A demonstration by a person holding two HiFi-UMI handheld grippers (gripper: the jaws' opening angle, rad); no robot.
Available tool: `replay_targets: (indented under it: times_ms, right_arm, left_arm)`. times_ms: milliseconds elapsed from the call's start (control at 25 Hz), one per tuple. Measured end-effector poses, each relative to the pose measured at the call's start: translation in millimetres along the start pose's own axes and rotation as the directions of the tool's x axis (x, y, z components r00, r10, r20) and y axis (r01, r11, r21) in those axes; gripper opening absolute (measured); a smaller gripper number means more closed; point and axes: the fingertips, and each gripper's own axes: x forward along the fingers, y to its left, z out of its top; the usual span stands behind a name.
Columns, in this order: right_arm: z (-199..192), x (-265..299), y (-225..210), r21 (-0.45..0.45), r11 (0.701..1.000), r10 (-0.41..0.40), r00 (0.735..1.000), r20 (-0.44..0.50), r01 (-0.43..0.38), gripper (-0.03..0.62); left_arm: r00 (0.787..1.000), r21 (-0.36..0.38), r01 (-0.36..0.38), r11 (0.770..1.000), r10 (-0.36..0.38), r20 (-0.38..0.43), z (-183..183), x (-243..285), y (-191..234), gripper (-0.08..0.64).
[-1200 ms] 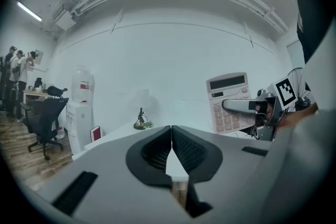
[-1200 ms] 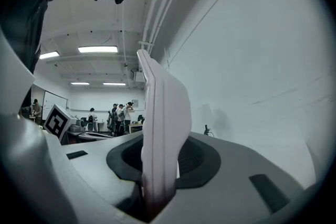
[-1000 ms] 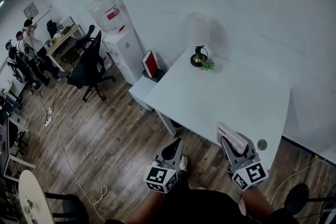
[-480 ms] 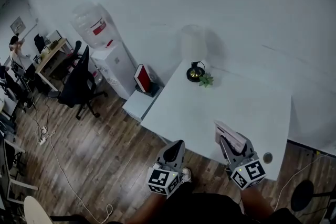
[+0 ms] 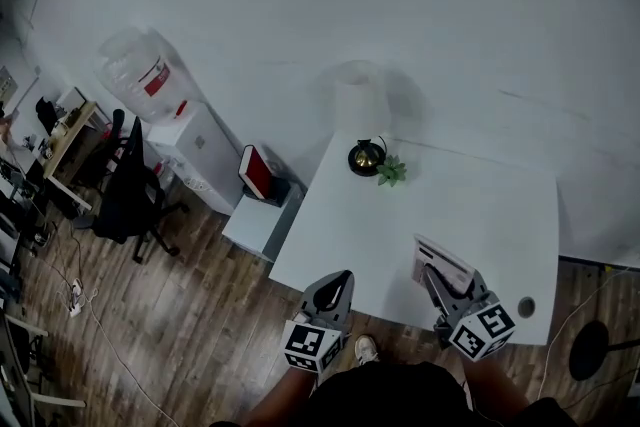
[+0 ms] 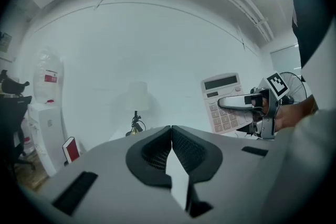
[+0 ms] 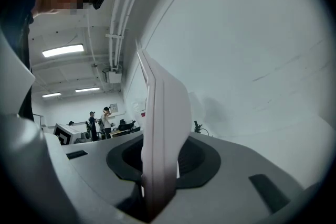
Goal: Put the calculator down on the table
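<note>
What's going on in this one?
A person holds a tool in each hand at the near edge of a white table. The right tool clamps a calculator on edge, raised above the tabletop, not yet set down. The left tool is shut and empty. A lamp and small plant stand at the far edge.

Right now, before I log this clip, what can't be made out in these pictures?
- Key print and display of the calculator: too small in the left gripper view, edge-on in the right gripper view.
- Gap between calculator and table: in the head view the right tongs cover its lower end.
- Label on the water bottle: too small and blurred in the head view.
</note>
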Motion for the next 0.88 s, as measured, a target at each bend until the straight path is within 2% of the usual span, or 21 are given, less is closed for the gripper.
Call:
replay_targets:
  times_ms: [120, 200, 280, 360, 520, 600, 720, 760, 880]
  right_arm:
    - [-9, 15, -13, 0.06, 0.998, -0.03, 0.999, -0.028, 0.031, 0.133]
    - [-21, 26, -25, 0.17, 0.985, -0.026, 0.997, -0.071, 0.038, 0.133]
    - [-37, 34, -36, 0.315, 0.948, -0.006, 0.993, -0.119, 0.044, 0.135]
    - [-53, 39, -48, 0.417, 0.906, -0.007, 0.988, -0.156, 0.072, 0.133]
    - [-87, 44, -81, 0.499, 0.852, -0.036, 0.968, -0.247, 0.159, 0.133]
    - [-110, 47, -96, 0.53, 0.822, -0.043, 0.952, -0.304, 0.207, 0.133]
    - [-152, 48, -114, 0.589, 0.752, -0.041, 0.913, -0.407, 0.296, 0.132]
    - [-166, 49, -118, 0.592, 0.738, -0.036, 0.895, -0.444, 0.323, 0.132]
    - [-202, 52, -129, 0.574, 0.723, -0.019, 0.841, -0.54, 0.385, 0.132]
  left_arm:
    - [0.998, 0.029, 0.058, 0.998, -0.058, -0.011, -4, 19, 10, 0.02]
    - [0.997, 0.032, 0.078, 0.996, -0.077, -0.016, -5, 32, 17, 0.02]
    - [0.996, 0.026, 0.089, 0.996, -0.088, -0.023, -7, 43, 21, 0.02]
    - [0.994, 0.015, 0.102, 0.995, -0.101, -0.029, -8, 53, 21, 0.02]
    - [0.99, 0.015, 0.132, 0.991, -0.131, -0.052, -14, 71, 13, 0.02]
    - [0.989, 0.016, 0.131, 0.991, -0.13, -0.071, -21, 78, 13, 0.02]
    - [0.989, 0.005, 0.108, 0.994, -0.107, -0.099, -36, 86, 17, 0.02]
    - [0.99, 0.002, 0.102, 0.995, -0.101, -0.098, -39, 87, 17, 0.02]
    - [0.989, -0.001, 0.114, 0.994, -0.113, -0.093, -45, 90, 12, 0.02]
